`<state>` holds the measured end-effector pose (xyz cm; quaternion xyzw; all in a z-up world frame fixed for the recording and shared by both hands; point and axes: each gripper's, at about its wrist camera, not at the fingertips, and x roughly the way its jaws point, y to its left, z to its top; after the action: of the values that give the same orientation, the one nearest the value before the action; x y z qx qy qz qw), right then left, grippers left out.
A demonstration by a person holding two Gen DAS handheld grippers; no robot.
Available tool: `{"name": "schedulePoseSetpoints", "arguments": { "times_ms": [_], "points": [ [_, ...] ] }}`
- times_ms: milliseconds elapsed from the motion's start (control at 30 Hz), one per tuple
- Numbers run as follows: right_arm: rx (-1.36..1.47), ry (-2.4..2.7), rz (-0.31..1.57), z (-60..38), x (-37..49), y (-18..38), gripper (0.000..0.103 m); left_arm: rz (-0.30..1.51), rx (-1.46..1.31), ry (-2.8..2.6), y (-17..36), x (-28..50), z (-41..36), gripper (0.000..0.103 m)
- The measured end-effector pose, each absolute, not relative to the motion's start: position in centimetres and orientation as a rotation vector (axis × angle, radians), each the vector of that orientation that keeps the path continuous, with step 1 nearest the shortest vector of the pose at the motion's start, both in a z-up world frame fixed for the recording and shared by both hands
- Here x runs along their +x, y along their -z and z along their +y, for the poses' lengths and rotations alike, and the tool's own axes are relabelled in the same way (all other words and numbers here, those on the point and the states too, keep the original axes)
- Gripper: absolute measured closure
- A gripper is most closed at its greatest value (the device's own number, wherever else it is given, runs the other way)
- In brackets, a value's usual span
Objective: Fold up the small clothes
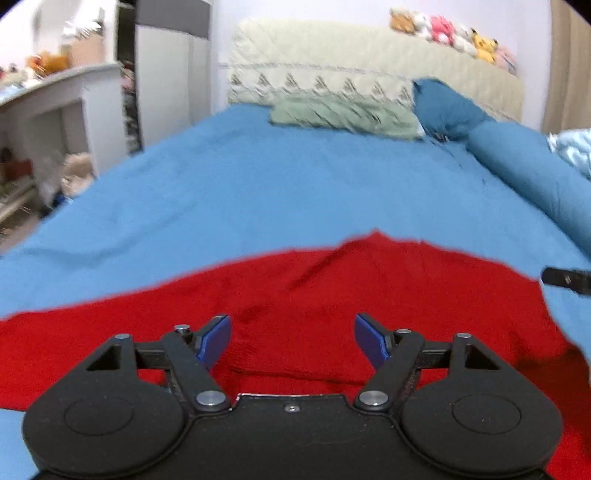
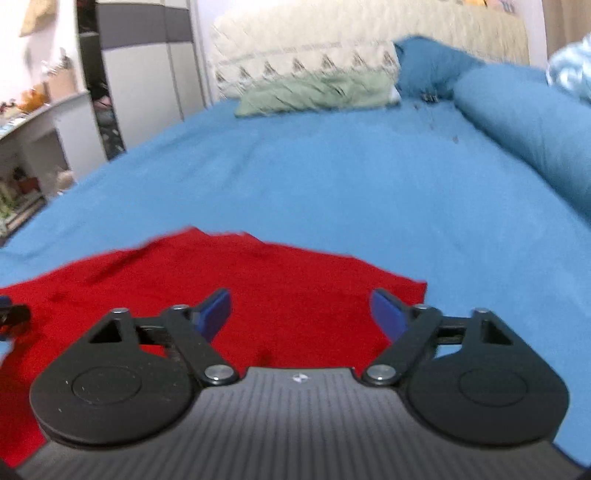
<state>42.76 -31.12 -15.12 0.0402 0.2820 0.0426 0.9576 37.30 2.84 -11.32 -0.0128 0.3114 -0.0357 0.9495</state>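
A red knit garment (image 1: 332, 295) lies spread on the blue bed sheet (image 1: 277, 192). My left gripper (image 1: 292, 338) is open above its near part, blue pads apart, holding nothing. In the right wrist view the same red garment (image 2: 207, 288) fills the lower left. My right gripper (image 2: 301, 314) is open over its right side, with the right fingertip (image 2: 386, 310) near the garment's right edge. A tip of the right gripper (image 1: 565, 279) shows at the right edge of the left wrist view. A tip of the left gripper (image 2: 11, 314) shows at the left edge of the right wrist view.
A green pillow (image 1: 343, 114), a dark blue pillow (image 1: 447, 107) and a cream headboard (image 1: 369, 62) with plush toys (image 1: 450, 33) lie at the far end. A rolled blue duvet (image 1: 535, 173) runs along the right. A white desk (image 1: 51, 107) and wardrobe (image 1: 166, 66) stand left.
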Motion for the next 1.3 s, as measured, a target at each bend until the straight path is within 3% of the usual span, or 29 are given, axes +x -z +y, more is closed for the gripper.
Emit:
{"name": "schedulePoseSetpoints", "arguments": {
  "times_ms": [67, 367, 533, 733, 967, 1067, 1133, 1167, 1200, 1233, 1300],
  "points": [
    [0.076, -0.104, 0.540, -29.7, 41.0, 12.8, 0.000, 0.588, -0.056, 0.029, 8.5, 35.4, 4.1, 0.000],
    [0.085, -0.294, 0.516, -23.7, 37.0, 7.2, 0.000, 0.545, -0.156, -0.182, 3.4, 30.1, 12.2, 0.000],
    [0.035, -0.361, 0.557, -20.5, 36.2, 7.4, 0.000, 0.565, -0.191, -0.330, 5.4, 29.5, 17.7, 0.000],
    [0.040, -0.407, 0.617, -19.7, 35.3, 10.0, 0.000, 0.602, -0.354, -0.507, 12.0, 30.1, 27.4, 0.004],
    [0.072, -0.397, 0.682, -20.8, 36.2, 13.5, 0.000, 0.649, -0.475, -0.602, 18.1, 31.6, 33.9, 0.035],
    [0.081, -0.392, 0.689, -21.2, 36.5, 14.3, 0.000, 0.602, -0.504, -0.600, 18.8, 32.4, 34.5, 0.039],
    [0.078, -0.389, 0.689, -21.2, 36.7, 14.6, 0.000, 0.589, -0.503, -0.605, 19.0, 33.2, 34.8, 0.047],
    [0.077, -0.386, 0.689, -21.2, 36.7, 14.7, 0.000, 0.587, -0.499, -0.620, 19.1, 33.7, 34.9, 0.061],
    [0.077, -0.385, 0.689, -21.2, 36.8, 14.9, 0.000, 0.588, -0.490, -0.632, 19.2, 33.9, 34.7, 0.083],
    [0.080, -0.384, 0.689, -21.2, 36.9, 15.0, 0.000, 0.595, -0.481, -0.644, 19.2, 34.3, 34.7, 0.095],
    [0.086, -0.381, 0.688, -21.2, 36.9, 15.1, 0.000, 0.594, -0.468, -0.645, 18.7, 34.5, 34.2, 0.097]
  ]
}}
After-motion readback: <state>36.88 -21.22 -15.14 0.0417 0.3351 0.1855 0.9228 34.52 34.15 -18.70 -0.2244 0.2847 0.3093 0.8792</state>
